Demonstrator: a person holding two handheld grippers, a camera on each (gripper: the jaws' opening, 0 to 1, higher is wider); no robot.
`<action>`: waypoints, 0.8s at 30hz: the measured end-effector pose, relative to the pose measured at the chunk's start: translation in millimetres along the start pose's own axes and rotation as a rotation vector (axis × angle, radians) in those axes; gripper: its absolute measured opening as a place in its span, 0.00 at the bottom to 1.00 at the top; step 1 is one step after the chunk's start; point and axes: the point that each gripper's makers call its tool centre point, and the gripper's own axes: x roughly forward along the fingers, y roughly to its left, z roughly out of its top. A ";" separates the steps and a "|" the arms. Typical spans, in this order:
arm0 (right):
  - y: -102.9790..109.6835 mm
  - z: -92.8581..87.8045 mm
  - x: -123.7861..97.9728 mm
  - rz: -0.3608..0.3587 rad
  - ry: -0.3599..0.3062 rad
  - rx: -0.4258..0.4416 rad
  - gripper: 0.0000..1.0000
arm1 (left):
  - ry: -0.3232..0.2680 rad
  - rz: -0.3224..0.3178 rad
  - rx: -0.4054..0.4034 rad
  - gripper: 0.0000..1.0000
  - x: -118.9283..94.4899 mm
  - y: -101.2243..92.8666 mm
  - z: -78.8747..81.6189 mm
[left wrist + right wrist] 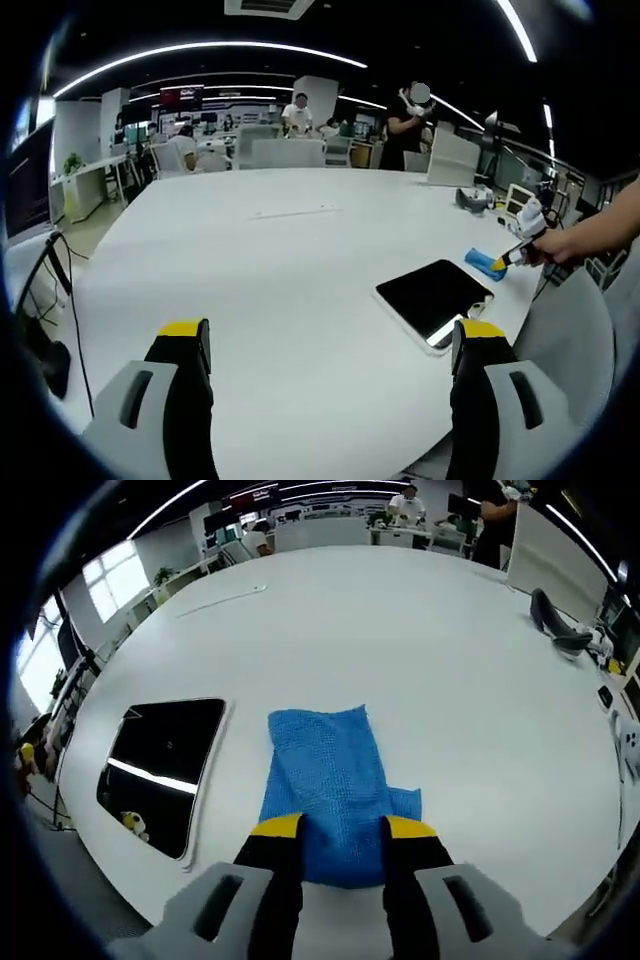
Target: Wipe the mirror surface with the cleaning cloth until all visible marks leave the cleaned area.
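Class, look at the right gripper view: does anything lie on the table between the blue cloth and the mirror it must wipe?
Nothing visible does. The cloth lies flat beside the mirror, with bare white table between them.

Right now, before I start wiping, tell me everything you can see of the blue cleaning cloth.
The cleaning cloth is bright blue with a fine woven, waffle-like texture, probably microfibre. It lies flat on the white table, loosely folded, with an extra flap sticking out at one lower corner. It sits beside the mirror, apart from it, not on the glass. The right gripper has its yellow-tipped jaws over the cloth's near edge, one on each side of a fold. In the left gripper view it shows as a small blue patch past the mirror.
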 end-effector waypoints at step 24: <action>1.7 -0.1 4.1 -0.029 0.066 0.099 0.00 | 0.015 -0.025 0.015 0.99 20.1 -13.0 2.4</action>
